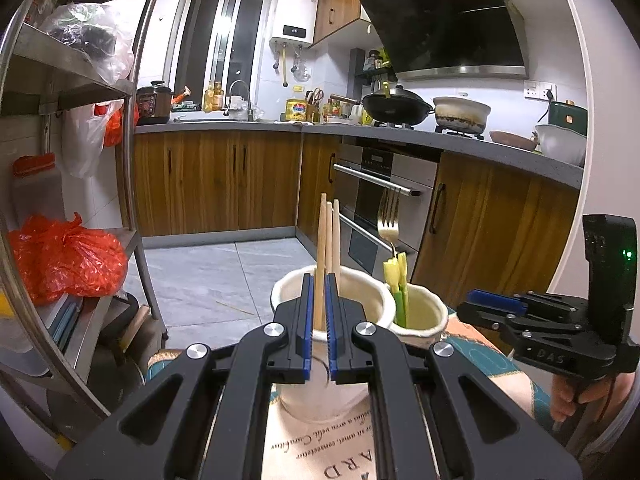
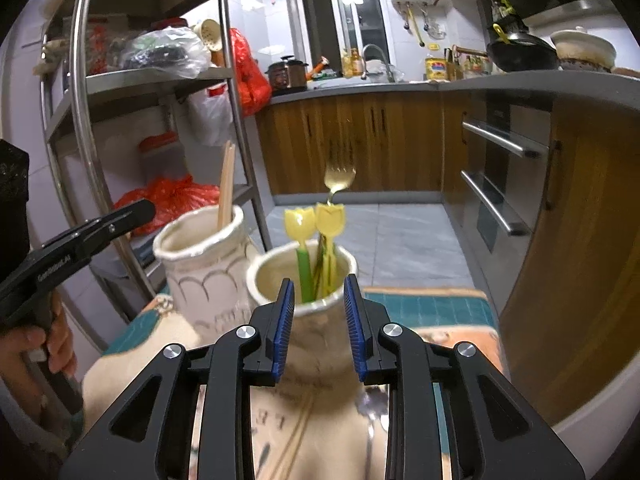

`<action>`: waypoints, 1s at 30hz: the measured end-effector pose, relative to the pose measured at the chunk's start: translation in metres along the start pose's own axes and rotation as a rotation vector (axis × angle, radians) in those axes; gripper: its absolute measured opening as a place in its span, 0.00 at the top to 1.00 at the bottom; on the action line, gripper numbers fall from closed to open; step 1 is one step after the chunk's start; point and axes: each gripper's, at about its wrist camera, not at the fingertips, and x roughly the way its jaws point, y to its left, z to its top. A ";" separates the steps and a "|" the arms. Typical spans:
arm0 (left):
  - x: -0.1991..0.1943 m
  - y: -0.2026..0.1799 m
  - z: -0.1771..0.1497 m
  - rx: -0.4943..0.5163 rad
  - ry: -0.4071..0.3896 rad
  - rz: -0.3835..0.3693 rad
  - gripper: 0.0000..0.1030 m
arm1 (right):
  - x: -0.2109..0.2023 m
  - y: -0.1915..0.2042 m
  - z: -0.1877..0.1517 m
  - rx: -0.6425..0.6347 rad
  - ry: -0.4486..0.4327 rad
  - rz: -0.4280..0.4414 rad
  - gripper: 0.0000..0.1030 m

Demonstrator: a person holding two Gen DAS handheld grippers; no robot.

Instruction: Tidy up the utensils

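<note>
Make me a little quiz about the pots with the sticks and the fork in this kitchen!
1. True or false: the gold fork stands in the chopstick pot with the chopsticks.
2. What colour are the tops of the tulip-topped sticks? A red, B yellow, C blue.
3. Fill in: jaws stand apart on the ____ one, comparing left gripper and right gripper.

Key: 1 false; 2 B; 3 right.
</note>
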 end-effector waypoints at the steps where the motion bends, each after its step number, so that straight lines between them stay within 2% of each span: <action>1: -0.001 -0.001 0.000 -0.001 0.004 -0.001 0.95 | -0.003 -0.001 -0.002 0.003 0.006 -0.003 0.74; 6: -0.010 -0.006 -0.007 0.013 0.028 -0.005 0.95 | -0.018 -0.005 -0.011 0.007 0.017 -0.009 0.74; 9: -0.017 -0.011 -0.011 0.026 0.051 -0.006 0.92 | -0.027 -0.005 -0.015 0.002 0.013 -0.021 0.64; 10: -0.017 -0.013 -0.012 0.026 0.060 -0.009 0.83 | -0.029 -0.006 -0.017 0.000 0.012 -0.028 0.60; 11: -0.018 -0.014 -0.013 0.027 0.065 -0.010 0.66 | -0.031 -0.006 -0.019 -0.002 0.012 -0.030 0.56; 13: -0.022 -0.017 -0.017 0.026 0.073 -0.009 0.47 | -0.035 -0.008 -0.022 -0.008 0.013 -0.041 0.46; 17: -0.026 -0.022 -0.022 0.033 0.094 -0.019 0.45 | -0.045 -0.017 -0.026 0.000 0.012 -0.060 0.31; 21: -0.027 -0.025 -0.025 0.027 0.105 -0.023 0.31 | -0.055 -0.025 -0.028 0.015 0.007 -0.081 0.20; 23: -0.028 -0.026 -0.026 0.025 0.115 -0.016 0.21 | -0.059 -0.029 -0.029 0.018 0.005 -0.094 0.10; 26: -0.029 -0.028 -0.029 0.026 0.128 -0.003 0.12 | -0.067 -0.034 -0.032 0.024 0.001 -0.114 0.07; 30: -0.031 -0.032 -0.034 0.029 0.138 0.006 0.07 | -0.072 -0.040 -0.035 0.032 0.007 -0.142 0.05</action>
